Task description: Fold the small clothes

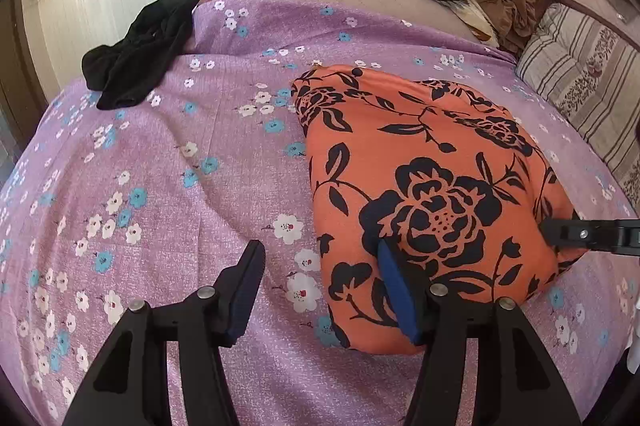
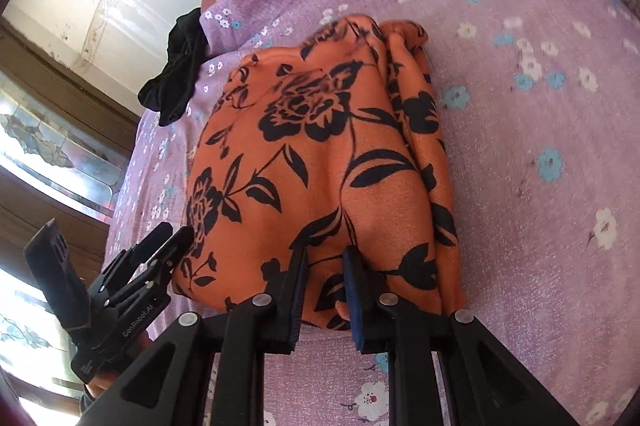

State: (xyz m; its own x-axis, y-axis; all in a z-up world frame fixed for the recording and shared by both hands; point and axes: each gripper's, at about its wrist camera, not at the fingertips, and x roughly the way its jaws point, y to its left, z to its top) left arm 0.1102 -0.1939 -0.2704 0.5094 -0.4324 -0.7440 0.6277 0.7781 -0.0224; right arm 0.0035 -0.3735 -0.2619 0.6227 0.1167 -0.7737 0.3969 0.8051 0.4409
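Orange floral garment (image 1: 420, 186) lies folded mid-bed, long axis running toward the headboard. Left gripper (image 1: 320, 262) has its fingers apart, straddling the near-left corner; right gripper (image 2: 326, 266) pinches the near edge.

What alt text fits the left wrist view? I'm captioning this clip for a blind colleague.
A folded orange garment with black flowers lies on a purple floral bedsheet, with the left gripper open over its near-left corner. The right gripper reaches in at its right edge. A black garment lies far left.
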